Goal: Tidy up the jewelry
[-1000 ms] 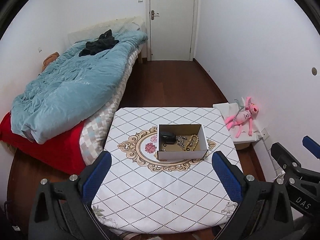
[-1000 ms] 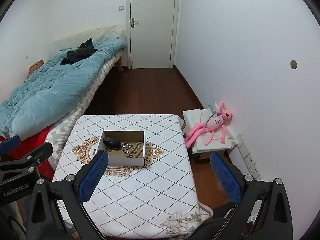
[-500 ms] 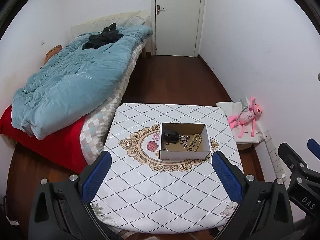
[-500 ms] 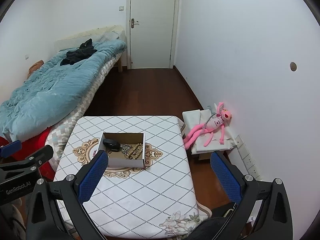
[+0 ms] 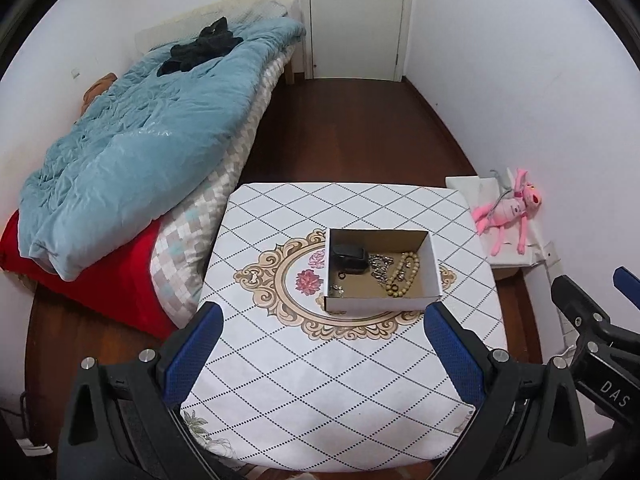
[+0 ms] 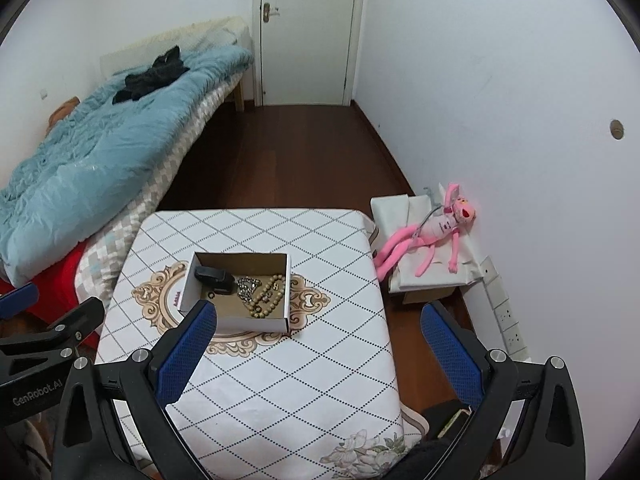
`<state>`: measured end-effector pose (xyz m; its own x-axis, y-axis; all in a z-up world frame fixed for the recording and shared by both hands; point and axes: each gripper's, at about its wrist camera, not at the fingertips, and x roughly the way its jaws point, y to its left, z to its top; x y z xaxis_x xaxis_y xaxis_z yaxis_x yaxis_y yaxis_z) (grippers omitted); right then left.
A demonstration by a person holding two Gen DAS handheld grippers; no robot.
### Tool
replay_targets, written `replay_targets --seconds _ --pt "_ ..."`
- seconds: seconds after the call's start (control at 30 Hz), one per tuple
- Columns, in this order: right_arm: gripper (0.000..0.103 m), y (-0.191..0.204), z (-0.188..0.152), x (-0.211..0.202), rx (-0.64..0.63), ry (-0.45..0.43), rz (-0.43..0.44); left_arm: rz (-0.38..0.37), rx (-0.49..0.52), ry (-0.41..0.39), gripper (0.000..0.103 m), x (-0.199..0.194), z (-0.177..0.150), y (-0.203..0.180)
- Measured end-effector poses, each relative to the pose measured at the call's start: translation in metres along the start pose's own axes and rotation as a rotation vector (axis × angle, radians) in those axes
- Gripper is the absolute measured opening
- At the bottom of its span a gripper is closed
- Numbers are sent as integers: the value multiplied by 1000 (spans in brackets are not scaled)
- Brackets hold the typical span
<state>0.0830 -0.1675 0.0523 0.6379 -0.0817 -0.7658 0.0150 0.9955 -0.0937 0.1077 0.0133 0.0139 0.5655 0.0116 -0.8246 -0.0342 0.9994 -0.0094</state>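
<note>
Shallow white-walled cardboard box (image 5: 382,270) at the centre of the diamond-patterned tablecloth (image 5: 320,380), holding a black pouch-like case (image 5: 349,257), a silver chain (image 5: 378,266) and a tan bead bracelet (image 5: 404,276) lying tangled together. Left gripper (image 5: 320,354) and right gripper (image 6: 318,354) hover on the near side of the box, jaws spread wide, empty. Risk: lifting the beads may drag the chain along, or tip the light box.

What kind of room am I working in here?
Most likely a small bedroom in a home: a bed with a rumpled blue duvet runs along the left wall, a closed door stands at the far end, and a pink plush toy lies beside the low table.
</note>
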Motion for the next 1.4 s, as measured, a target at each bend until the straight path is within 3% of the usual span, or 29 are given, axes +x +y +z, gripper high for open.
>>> replay_targets --seconds 0.37,1.4 --pt "103 2 5 30 -4 61 -9 12 1 39 102 21 11 -1" --pt "103 10 7 43 -36 117 21 28 -22 72 102 26 9 9"
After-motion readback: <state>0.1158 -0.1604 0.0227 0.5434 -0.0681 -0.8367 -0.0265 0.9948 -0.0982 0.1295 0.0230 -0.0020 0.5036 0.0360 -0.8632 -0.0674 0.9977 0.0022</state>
